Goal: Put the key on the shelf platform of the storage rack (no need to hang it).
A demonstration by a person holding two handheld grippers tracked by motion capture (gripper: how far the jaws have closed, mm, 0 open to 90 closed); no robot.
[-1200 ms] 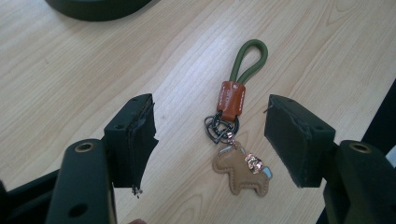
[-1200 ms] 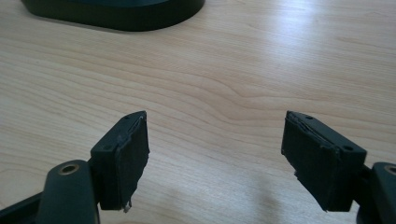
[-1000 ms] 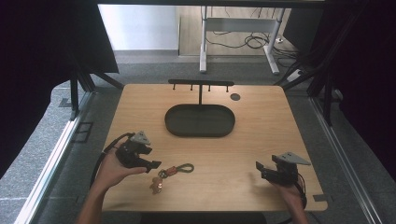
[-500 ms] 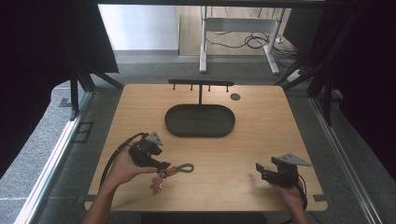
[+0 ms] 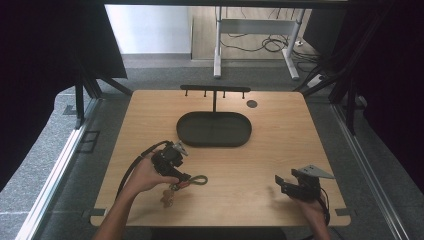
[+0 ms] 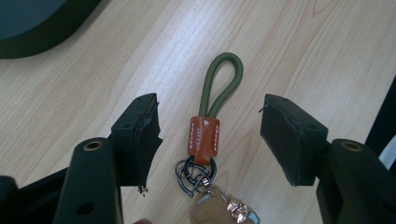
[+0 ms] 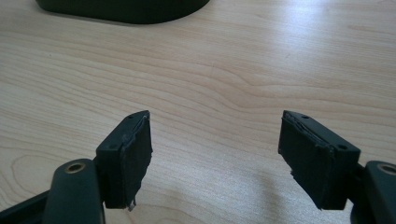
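**Two tools low over the worktop, keyring between one pair of jaws**

Two tools in view, one in each hand, both near the front edge of the wooden worktop (image 5: 280, 145). Left tool (image 5: 186, 179) down over the keyring (image 5: 187, 183), left of centre and just in front of the dark oval tray (image 5: 215, 129). Jaws spread and just been closing, with the keyring lying between them and neither pad touching it.

Seen along the left tool (image 6: 212, 140): keyring (image 6: 204, 140) flat on the wood, green cord loop (image 6: 223, 84) pointing away, brown leather tab (image 6: 204, 135) in the middle, dark metal rings (image 6: 196, 175) below it, and a tan fob with a small metal charm (image 6: 224, 212) at the bottom edge. Clear gap on either side of the tab.

Right tool (image 5: 278, 183) held in the right hand (image 5: 312, 212) at the front right corner, well apart from the keyring. Jaws spread wide, with bare wood between them in the right gripper view (image 7: 215, 149).

Behind the tray, a black rack with small hooks (image 5: 215, 90) standing upright; a small dark disc (image 5: 252, 103) set in the worktop just to its right.
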